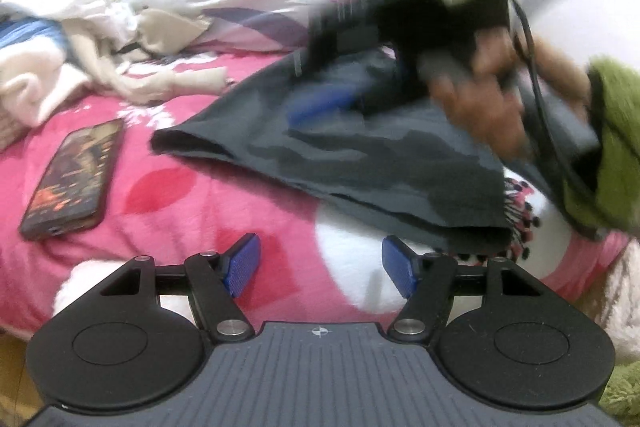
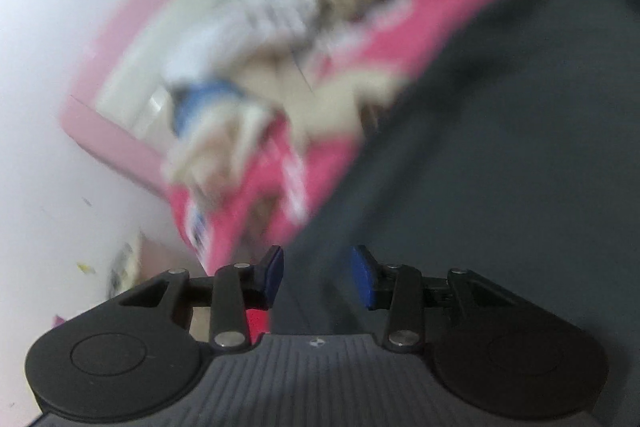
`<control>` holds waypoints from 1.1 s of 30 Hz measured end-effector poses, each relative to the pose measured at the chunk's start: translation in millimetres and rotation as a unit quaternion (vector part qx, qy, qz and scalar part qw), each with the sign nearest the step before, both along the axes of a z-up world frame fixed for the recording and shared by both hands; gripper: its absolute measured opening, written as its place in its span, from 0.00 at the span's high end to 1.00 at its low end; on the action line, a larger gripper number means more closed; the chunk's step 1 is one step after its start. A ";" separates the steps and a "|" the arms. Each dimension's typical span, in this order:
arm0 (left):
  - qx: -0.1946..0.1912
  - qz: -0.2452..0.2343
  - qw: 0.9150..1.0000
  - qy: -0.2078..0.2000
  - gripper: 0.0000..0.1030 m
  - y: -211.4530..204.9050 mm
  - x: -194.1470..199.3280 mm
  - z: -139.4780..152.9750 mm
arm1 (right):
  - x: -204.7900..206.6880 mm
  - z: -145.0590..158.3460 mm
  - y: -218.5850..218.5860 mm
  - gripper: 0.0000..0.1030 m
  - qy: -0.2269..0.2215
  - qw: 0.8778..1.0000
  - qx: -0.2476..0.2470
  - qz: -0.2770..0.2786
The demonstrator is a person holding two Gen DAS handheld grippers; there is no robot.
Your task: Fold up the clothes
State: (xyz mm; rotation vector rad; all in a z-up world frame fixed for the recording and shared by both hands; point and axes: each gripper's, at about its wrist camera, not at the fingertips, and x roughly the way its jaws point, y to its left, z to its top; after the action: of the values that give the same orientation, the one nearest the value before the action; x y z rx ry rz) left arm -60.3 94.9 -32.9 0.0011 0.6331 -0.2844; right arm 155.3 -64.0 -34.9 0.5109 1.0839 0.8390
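Dark garment (image 1: 360, 147) on pink blanket (image 1: 180, 203), left gripper (image 1: 320, 267) jaws apart, phone (image 1: 74, 179) nearby.

Phone (image 1: 72, 179) left; pink blanket (image 1: 168, 211) free.

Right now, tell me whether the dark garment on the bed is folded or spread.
Partly folded. The dark grey garment lies doubled on the pink blanket, two layered edges showing at its near hem. The right gripper is over it; the blur hides any grip.
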 end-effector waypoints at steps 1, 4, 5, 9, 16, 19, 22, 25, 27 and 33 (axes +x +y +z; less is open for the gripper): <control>0.000 0.008 1.000 0.004 0.34 2.6 -0.5 0.9 | -5.5 -10.4 7.1 0.64 0.007 1.000 -0.003 0.013; -0.001 0.031 0.999 0.016 0.34 10.3 -1.8 3.6 | -22.2 -10.8 5.4 0.64 -0.013 0.999 0.038 0.027; -0.001 0.039 0.999 0.021 0.34 12.9 -2.3 4.4 | -26.6 -8.5 0.8 0.64 -0.011 0.998 0.059 0.031; 0.008 0.058 0.998 0.010 0.34 18.3 -3.0 15.1 | -52.2 7.2 -44.3 0.64 -0.033 0.994 0.101 -0.005; 0.016 0.013 1.000 -0.010 0.34 -5.0 15.5 32.9 | -141.4 17.7 -204.6 0.60 -0.071 0.975 0.118 -0.177; 0.012 -0.033 0.999 -0.014 0.34 -31.8 22.6 37.8 | -191.1 17.4 -287.5 0.60 -0.082 0.943 0.100 -0.306; -0.003 -0.087 0.996 -0.010 0.34 -62.2 26.8 39.5 | -238.3 16.0 -355.0 0.60 -0.086 0.902 0.076 -0.416; -0.006 -0.140 0.990 -0.005 0.34 -96.9 28.9 37.3 | -264.3 15.2 -384.2 0.60 -0.077 0.875 0.036 -0.477; 0.002 -0.170 0.986 -0.004 0.34 -119.8 26.7 34.0 | -275.4 13.6 -396.0 0.60 -0.065 0.863 0.028 -0.501; 0.024 -0.216 0.976 0.011 0.34 -164.8 20.9 18.6 | -274.5 -3.0 -401.6 0.60 -0.017 0.854 0.072 -0.516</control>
State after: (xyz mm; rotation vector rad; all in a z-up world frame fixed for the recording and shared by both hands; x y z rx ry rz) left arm -39.4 -69.9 -14.3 0.1841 0.6587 -0.6906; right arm -119.1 -465.6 -37.9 1.0664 0.5567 -0.0362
